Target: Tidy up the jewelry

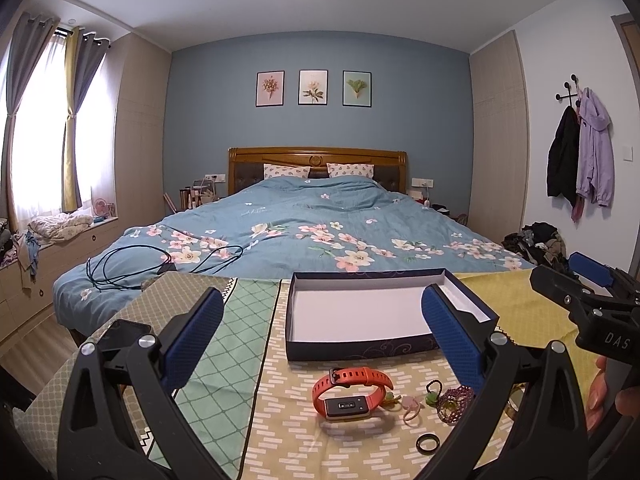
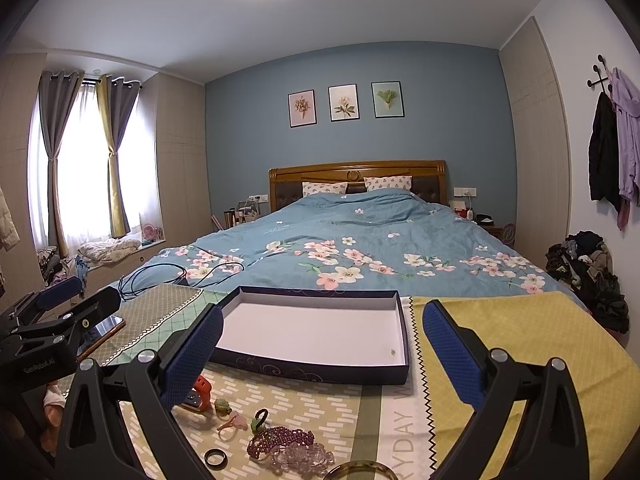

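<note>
Both the left gripper (image 1: 322, 332) and the right gripper (image 2: 322, 346) hang spread wide, holding nothing. An orange watch (image 1: 352, 392), 1 dark ring (image 1: 428, 443) and purple beads (image 2: 280, 438) lie before the empty box (image 1: 360, 316).

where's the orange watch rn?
Left wrist view: the orange watch lies on the patterned cloth just in front of the open box, left of the small rings and purple bead bracelet. Neither gripper touches it.

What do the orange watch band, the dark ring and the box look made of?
Watch band: likely silicone, matte, flexible loop. Dark ring: glossy black, maybe stone or metal; unclear. Box: cardboard, thin walls, dark printed outside, plain white inside.
</note>
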{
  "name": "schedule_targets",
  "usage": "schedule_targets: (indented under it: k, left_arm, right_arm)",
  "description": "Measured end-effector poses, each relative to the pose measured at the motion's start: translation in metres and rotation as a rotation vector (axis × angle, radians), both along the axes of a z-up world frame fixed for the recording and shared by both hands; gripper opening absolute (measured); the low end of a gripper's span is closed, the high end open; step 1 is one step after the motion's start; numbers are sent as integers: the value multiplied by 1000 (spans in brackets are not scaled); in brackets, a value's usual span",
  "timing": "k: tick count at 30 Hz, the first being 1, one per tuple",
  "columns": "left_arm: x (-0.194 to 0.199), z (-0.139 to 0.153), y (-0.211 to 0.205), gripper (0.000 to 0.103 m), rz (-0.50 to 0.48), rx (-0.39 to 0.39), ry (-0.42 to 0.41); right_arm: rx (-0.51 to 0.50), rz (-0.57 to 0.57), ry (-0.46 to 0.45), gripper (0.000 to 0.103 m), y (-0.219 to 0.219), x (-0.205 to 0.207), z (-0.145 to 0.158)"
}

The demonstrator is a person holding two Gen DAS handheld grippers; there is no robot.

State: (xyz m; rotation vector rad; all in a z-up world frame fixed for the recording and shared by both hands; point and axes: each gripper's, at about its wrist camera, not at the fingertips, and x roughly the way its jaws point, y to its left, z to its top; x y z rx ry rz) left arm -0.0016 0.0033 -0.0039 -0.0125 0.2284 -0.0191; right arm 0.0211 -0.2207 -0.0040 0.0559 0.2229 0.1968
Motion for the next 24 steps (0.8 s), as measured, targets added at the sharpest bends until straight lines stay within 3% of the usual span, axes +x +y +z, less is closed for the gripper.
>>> schedule_targets:
  k: [7,10,16,20,24]
  left_arm:
    - [8,-10,2,97,-16,4,60]
    - [19,-22,4,97,-31,12,129]
    - [43,-52,6,97,-70,28,270]
    - [56,-66,9,97,-91,43,320]
    - [66,-72,13,97,-109,42,357]
  right_arm:
    - [-43,3,33,96,-6,3,-5]
    - [-58,3,70,96,-15,7,-15]
    - [-139,38,302,96,-24,23,-40]
    - [-141,82,383,95,-28,30,-61]
    - [-152,130,470,88,-35,31,-75]
